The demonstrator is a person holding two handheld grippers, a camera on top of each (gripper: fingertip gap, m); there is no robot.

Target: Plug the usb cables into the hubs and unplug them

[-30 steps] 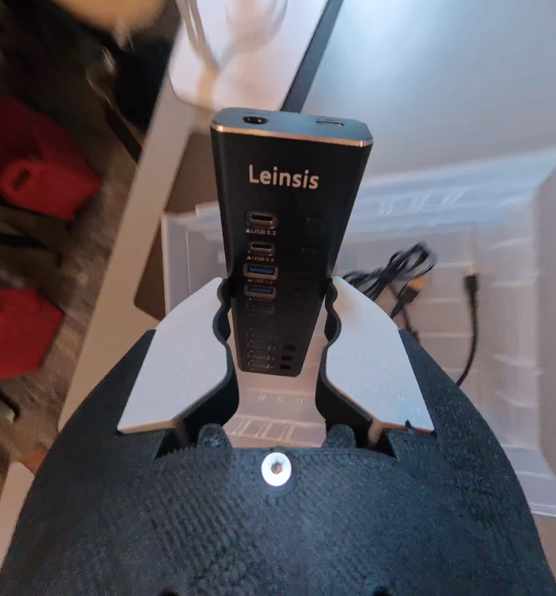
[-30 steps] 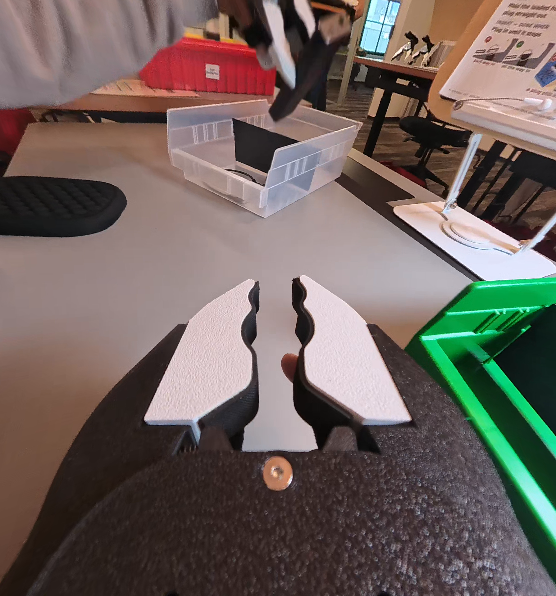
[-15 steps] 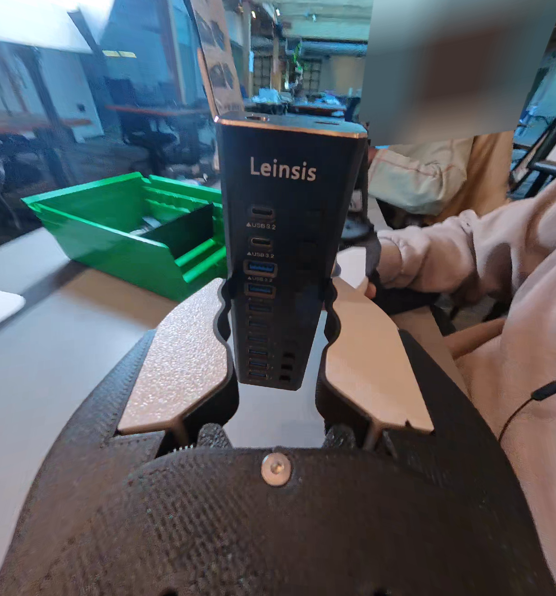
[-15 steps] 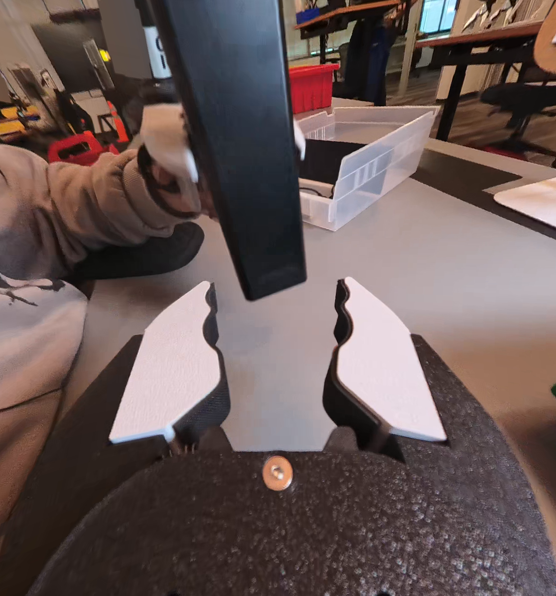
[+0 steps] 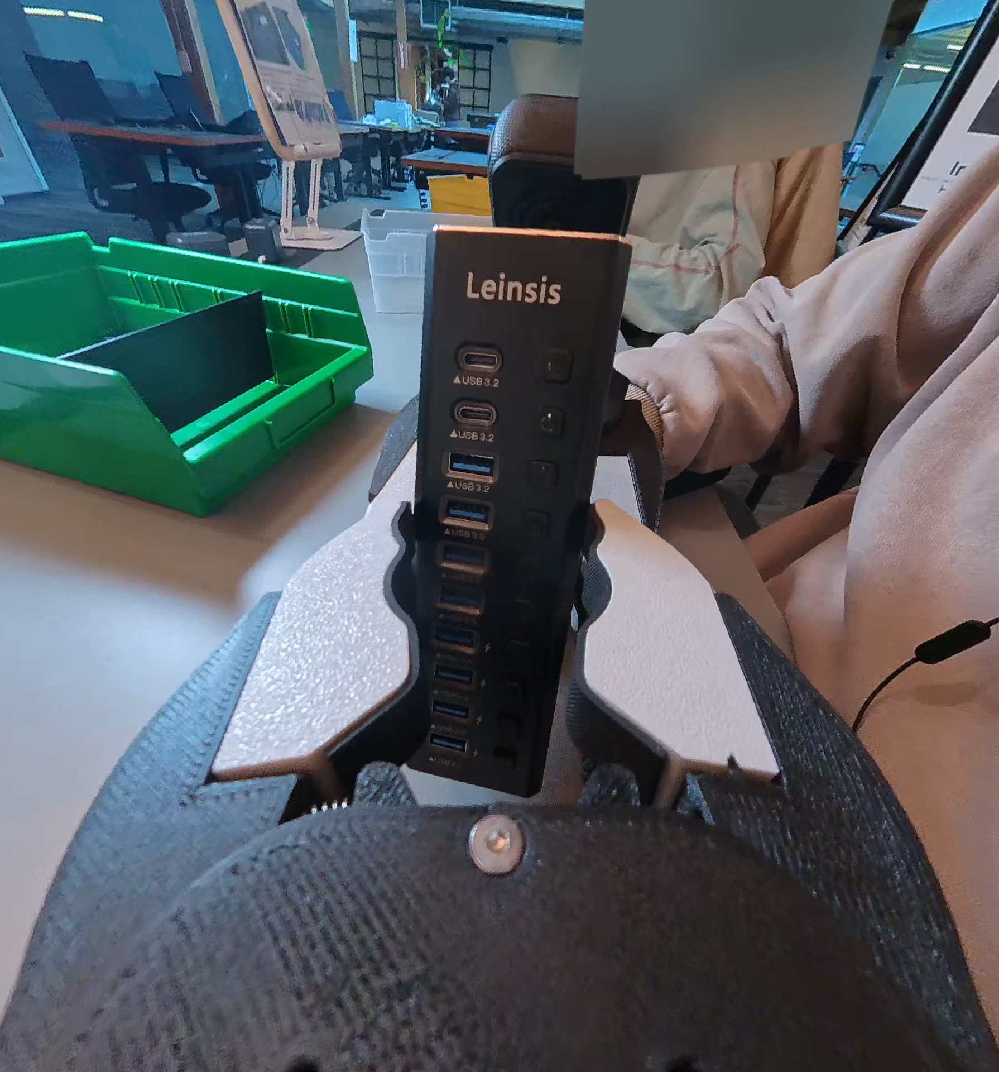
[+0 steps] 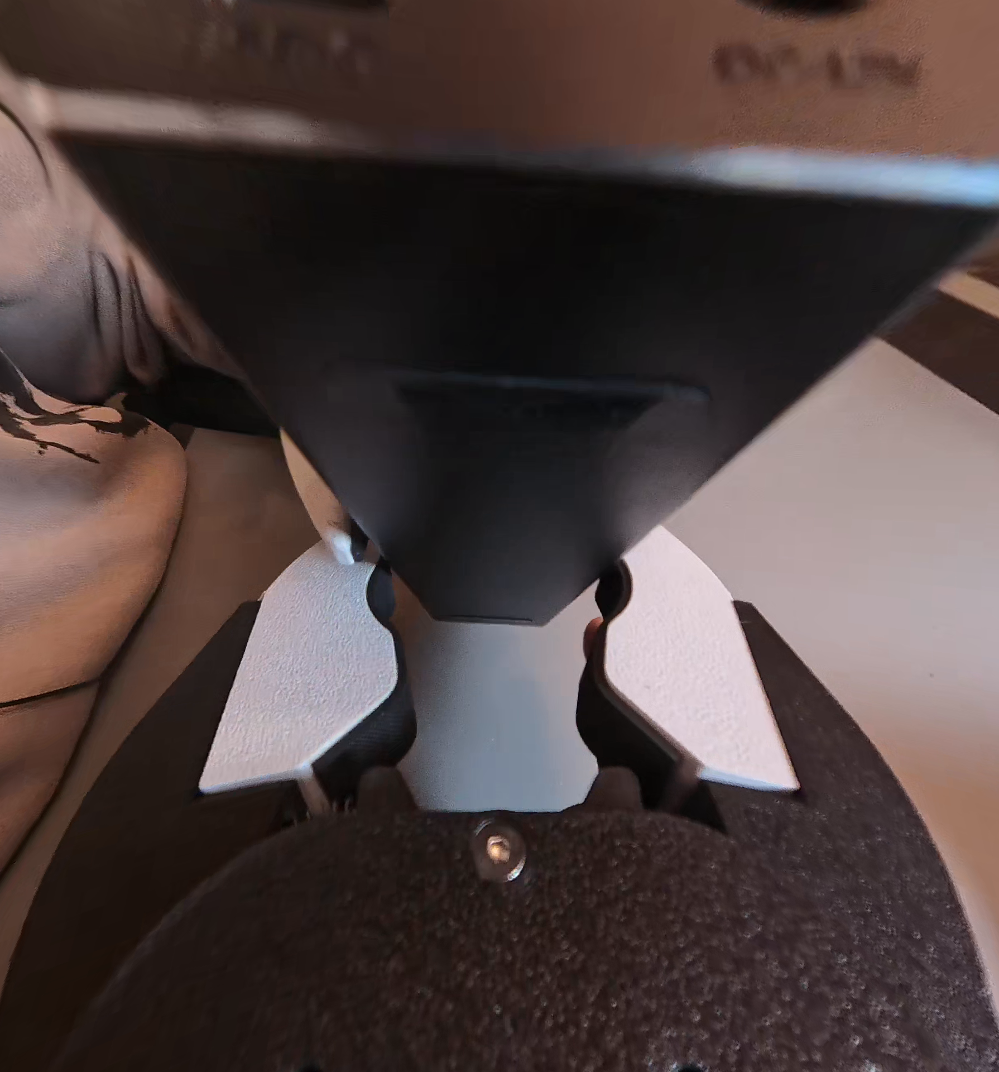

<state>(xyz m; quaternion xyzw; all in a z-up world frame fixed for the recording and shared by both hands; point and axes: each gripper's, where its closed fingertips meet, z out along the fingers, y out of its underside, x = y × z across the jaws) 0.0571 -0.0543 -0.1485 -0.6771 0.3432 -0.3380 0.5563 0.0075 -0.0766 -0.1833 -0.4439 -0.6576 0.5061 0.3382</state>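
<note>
A black USB hub [image 5: 514, 406] with a column of ports stands upright between the fingers of my left gripper [image 5: 500, 522], which is shut on its lower half. In the right wrist view the same hub [image 6: 485, 348] fills the upper frame, blurred, with its back side towards the camera. Its narrow far end sits between the fingertips of my right gripper [image 6: 494, 586], which touch both of its edges. Parts of the right gripper [image 5: 390, 446] show behind the hub in the left wrist view. No USB cable is in view.
A green bin [image 5: 137, 406] with a black divider stands on the grey table [image 5: 79, 609] at the left. A clear bin [image 5: 393, 261] is farther back. A person's beige sleeve [image 5: 775, 377] reaches in from the right and also shows in the right wrist view [image 6: 50, 522]. Tip to tip, the grippers are about 5 cm apart.
My left gripper swung the hub away from the clear bin to face the green bin. My right gripper opened, came up to the hub's far end and closed around it.
</note>
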